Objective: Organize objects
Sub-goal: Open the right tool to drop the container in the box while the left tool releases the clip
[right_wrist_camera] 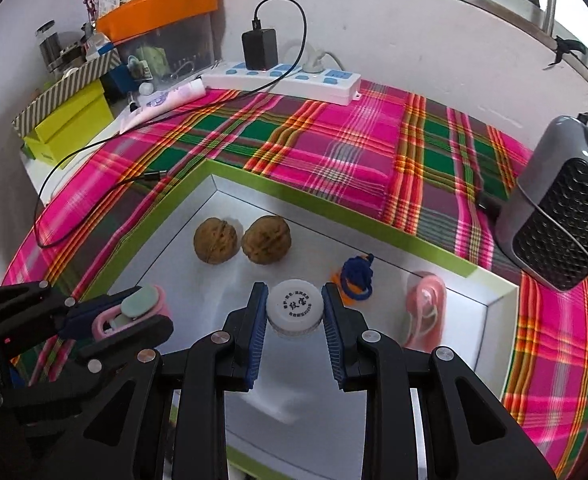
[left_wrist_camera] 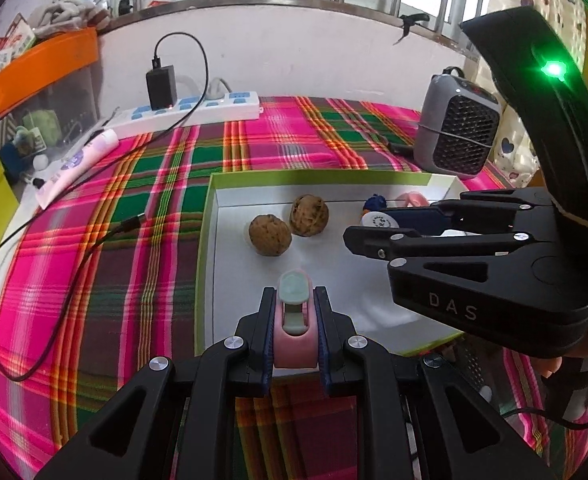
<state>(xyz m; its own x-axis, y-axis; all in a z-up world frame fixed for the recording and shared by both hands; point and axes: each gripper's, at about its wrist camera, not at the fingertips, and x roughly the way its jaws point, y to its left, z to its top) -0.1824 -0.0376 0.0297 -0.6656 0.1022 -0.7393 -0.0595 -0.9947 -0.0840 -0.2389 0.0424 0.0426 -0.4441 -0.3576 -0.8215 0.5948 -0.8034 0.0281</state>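
Two walnuts are seen in the tray. A small pink clip is clamped by the left hand-held gripper, a light, stiff, likely slippery white jar at its cap sides by the right hand-held gripper, both over the tray.

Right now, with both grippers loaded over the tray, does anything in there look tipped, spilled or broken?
Nothing spilled or damaged. The two walnuts sit whole side by side in the tray, the blue-and-orange trinket stands beside them, and a pink clip lies near the tray's right wall. The left gripper holds a pink clip, the right gripper a small white jar.
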